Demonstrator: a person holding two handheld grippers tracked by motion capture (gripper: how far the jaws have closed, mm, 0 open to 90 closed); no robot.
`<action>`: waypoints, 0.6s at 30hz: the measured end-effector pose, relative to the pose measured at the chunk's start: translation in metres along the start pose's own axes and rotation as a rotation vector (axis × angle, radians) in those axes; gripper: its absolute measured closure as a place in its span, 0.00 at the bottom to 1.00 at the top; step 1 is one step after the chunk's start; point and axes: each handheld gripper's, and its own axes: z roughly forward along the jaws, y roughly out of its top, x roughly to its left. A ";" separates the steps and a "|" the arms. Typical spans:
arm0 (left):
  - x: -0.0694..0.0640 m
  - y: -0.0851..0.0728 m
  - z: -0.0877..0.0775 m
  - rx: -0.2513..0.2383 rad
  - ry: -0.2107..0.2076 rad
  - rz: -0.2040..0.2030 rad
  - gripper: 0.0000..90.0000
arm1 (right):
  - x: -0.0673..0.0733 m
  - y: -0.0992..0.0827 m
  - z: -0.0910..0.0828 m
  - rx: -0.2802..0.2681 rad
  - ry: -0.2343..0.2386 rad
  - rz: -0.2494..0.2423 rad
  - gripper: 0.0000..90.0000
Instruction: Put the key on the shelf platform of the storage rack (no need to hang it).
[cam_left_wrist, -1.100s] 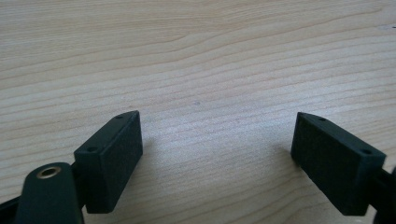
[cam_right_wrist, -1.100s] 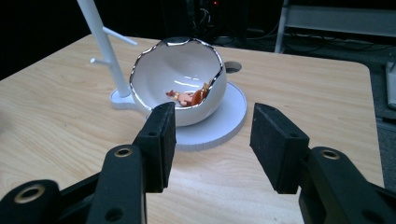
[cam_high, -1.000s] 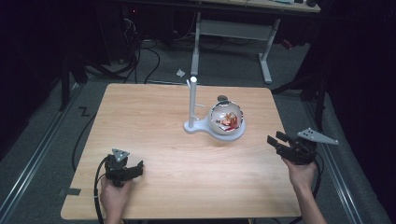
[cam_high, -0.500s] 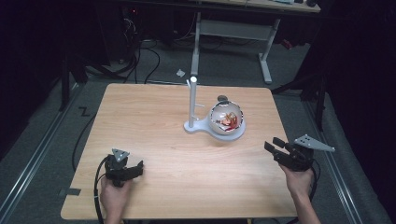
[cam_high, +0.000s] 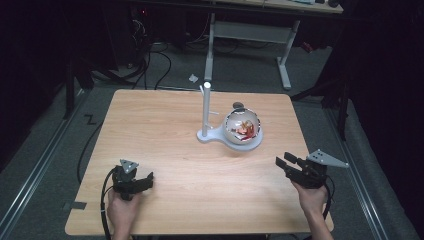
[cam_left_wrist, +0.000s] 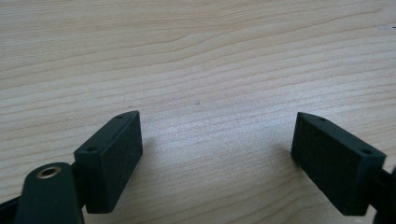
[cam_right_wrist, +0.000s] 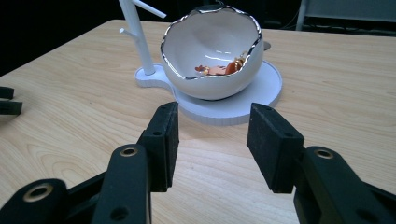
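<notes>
One bowl (cam_high: 243, 127) is seen here, egg-shell shaped with a jagged silver rim, parked on the round end of a single white stand (cam_high: 216, 136) right of centre on the far half of the table (cam_high: 165, 125). Its mouth is tipped towards the near right, so in the right gripper view the bowl (cam_right_wrist: 212, 56) is looked straight into, and a small heap of orange-gold bits (cam_right_wrist: 219, 69) can be made out inside; what they are can't be told. No real long axis on the bowl, it's roundish; the stand's is marked by one upright post (cam_high: 205, 107) with little pegs, off the bowl's left side. The right gripper (cam_high: 286, 162) is held near the table's right edge, aimed at the bowl but well apart from it, jaws partly apart after just closing in a bit, nothing between them. The left gripper (cam_high: 145, 181) is sat at the near left, much further from the bowl, jaws spread wide over bare wood, nothing gripped.
</notes>
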 end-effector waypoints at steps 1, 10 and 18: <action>0.000 0.000 0.000 0.000 -0.003 0.007 0.19 | 0.001 -0.001 0.001 -0.001 0.004 0.002 0.60; 0.000 0.000 0.000 0.001 0.001 -0.004 0.19 | 0.007 -0.004 0.010 0.025 0.001 -0.032 0.62; 0.000 0.000 0.000 0.001 0.000 -0.002 0.19 | 0.013 -0.011 0.022 0.045 0.021 -0.028 0.62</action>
